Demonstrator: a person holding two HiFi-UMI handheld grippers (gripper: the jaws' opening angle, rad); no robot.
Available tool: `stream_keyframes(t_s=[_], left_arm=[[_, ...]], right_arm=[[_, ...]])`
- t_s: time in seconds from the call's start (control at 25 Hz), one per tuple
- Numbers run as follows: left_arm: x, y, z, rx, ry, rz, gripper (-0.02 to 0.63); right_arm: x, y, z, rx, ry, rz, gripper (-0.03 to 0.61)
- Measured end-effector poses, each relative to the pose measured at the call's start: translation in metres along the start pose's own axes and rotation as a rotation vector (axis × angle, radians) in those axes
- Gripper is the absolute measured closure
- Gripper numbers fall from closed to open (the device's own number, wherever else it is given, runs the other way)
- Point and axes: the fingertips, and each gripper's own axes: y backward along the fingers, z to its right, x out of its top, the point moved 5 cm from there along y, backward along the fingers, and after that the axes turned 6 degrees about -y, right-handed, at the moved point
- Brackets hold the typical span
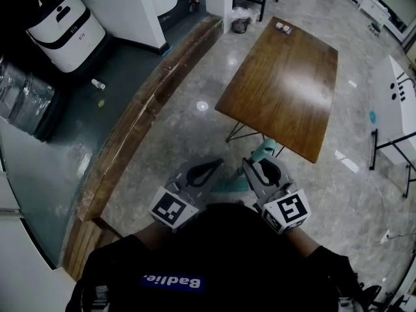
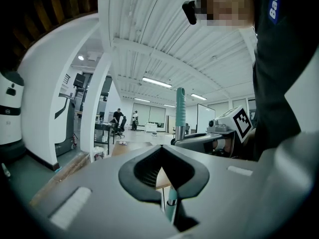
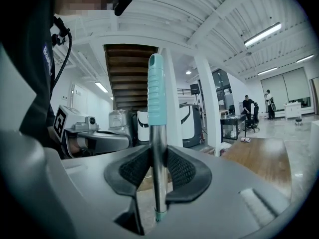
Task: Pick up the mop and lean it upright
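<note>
The mop (image 3: 155,98) is a metal pole with a teal ribbed grip, and it stands nearly upright. My right gripper (image 3: 158,156) is shut on the pole just below the grip, its black pads pressing on both sides. From the head view the teal grip end (image 1: 265,149) pokes out past my right gripper (image 1: 261,165), and a teal part of the mop (image 1: 229,186) shows low between the grippers. My left gripper (image 1: 214,164) is beside it on the left, shut with its pad tips meeting on nothing. In the left gripper view the mop (image 2: 180,111) rises beyond my left gripper (image 2: 160,148).
A long wooden table (image 1: 286,83) stands just ahead on the glossy floor. A raised wooden ledge (image 1: 146,112) runs along the left, with a white machine (image 1: 65,28) behind it. A white table (image 1: 396,103) is at the right edge. People (image 2: 118,117) are far off.
</note>
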Motion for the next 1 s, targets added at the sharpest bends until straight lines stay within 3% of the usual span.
stream_keyframes(t_s=[0.28,0.72,1.0], left_arm=[[0.0,0.0,0.014,0.008,-0.015,-0.014,0.597],[-0.003,0.047,0.008,0.309,0.019,-0.011,0.595],[-0.009,0.082,0.003,0.425,0.043,-0.019,0.595]], right_arm=[[0.002,0.0,-0.009,0.08,0.027,-0.01,0.469],[0.004,-0.031,-0.027,0.293,0.044,-0.043,0.468],[0.003,-0.057,-0.05,0.397,0.051,-0.074,0.469]])
